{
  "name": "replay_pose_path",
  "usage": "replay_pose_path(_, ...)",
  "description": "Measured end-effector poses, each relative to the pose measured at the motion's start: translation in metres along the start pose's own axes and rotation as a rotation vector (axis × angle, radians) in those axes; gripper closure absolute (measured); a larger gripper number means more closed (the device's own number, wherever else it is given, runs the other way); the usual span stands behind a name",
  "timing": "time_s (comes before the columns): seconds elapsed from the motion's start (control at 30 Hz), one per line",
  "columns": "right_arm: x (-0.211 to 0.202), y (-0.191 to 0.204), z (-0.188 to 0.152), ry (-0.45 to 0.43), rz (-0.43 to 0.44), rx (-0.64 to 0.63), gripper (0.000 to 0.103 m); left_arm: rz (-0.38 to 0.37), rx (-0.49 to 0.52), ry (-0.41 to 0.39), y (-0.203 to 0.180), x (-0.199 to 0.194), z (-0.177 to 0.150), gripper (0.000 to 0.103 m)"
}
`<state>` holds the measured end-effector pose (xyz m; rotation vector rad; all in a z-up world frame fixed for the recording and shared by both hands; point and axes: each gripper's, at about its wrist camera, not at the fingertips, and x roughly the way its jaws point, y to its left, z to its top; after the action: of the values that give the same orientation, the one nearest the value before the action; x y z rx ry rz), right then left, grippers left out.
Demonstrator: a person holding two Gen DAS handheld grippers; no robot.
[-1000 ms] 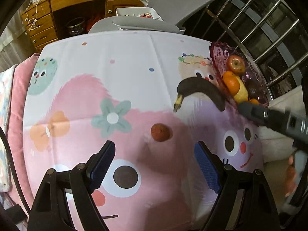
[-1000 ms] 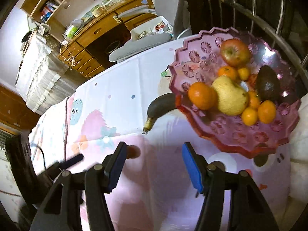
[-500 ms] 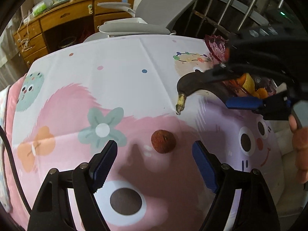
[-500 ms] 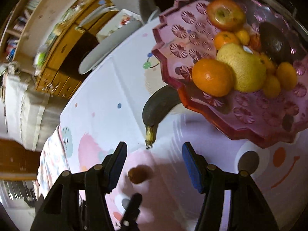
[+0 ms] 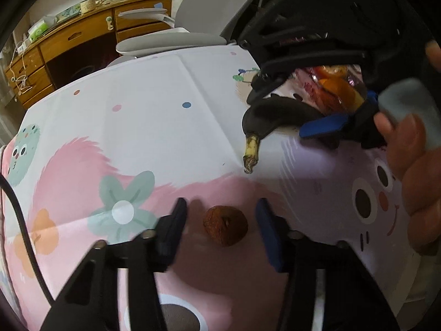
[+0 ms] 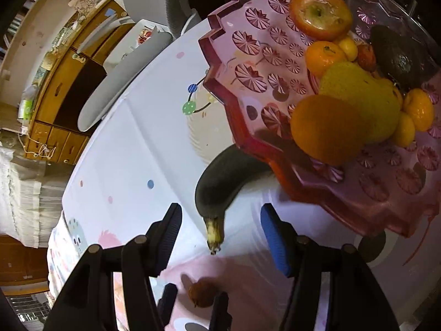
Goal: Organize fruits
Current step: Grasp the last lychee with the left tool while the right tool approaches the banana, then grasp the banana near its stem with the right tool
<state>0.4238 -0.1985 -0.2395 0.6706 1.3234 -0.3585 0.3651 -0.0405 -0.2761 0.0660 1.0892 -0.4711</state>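
A small brown-red fruit [image 5: 225, 229] lies on the cartoon tablecloth between the open fingers of my left gripper [image 5: 222, 220], untouched. It also shows in the right wrist view [image 6: 202, 293]. A blackened banana [image 6: 220, 182] lies on the cloth, its far end under the pink glass fruit bowl [image 6: 248, 88]. My right gripper [image 6: 220, 223] is open, its fingers on either side of the banana's stem end. In the left wrist view the right gripper [image 5: 311, 110] straddles the banana [image 5: 275, 115].
The bowl holds an apple [image 6: 321, 12], oranges [image 6: 326, 128], a pear [image 6: 361, 96], an avocado [image 6: 394, 55] and small citrus. A grey chair [image 5: 176, 41] and wooden desk [image 5: 74, 41] stand beyond the table's far edge.
Both grippers moved forward and down. The left now brackets the small fruit; the right now brackets the banana's stem end.
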Motion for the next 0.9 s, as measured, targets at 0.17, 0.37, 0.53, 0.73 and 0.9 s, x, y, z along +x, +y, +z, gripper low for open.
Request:
replay_pose_path(0.17,0.005,0.002,0.007,-0.003,-0.045,-0.004,0.043,-0.035,0.013,0.01,0.003,0.005,0.0,0.074)
replay_pose_path(0.37,0.013,0.003,0.011,0.006,-0.094,0.011,0.043,0.027,-0.079,-0.003,0.029,-0.007,-0.001,0.075)
replay_pose_path(0.53,0.021,0.012,0.012,-0.008,-0.137,0.0,0.043,0.079,-0.168,-0.011,0.057,-0.024,-0.009,0.075)
replay_pose_path(0.73,0.034,0.036,0.006,-0.083,-0.263,-0.11,0.042,0.187,-0.266,-0.001,0.081,-0.047,-0.019,0.075)
replay_pose_path(0.9,0.034,0.039,-0.004,-0.153,-0.285,-0.139,0.047,0.213,-0.315,-0.014,0.093,-0.072,-0.029,0.075)
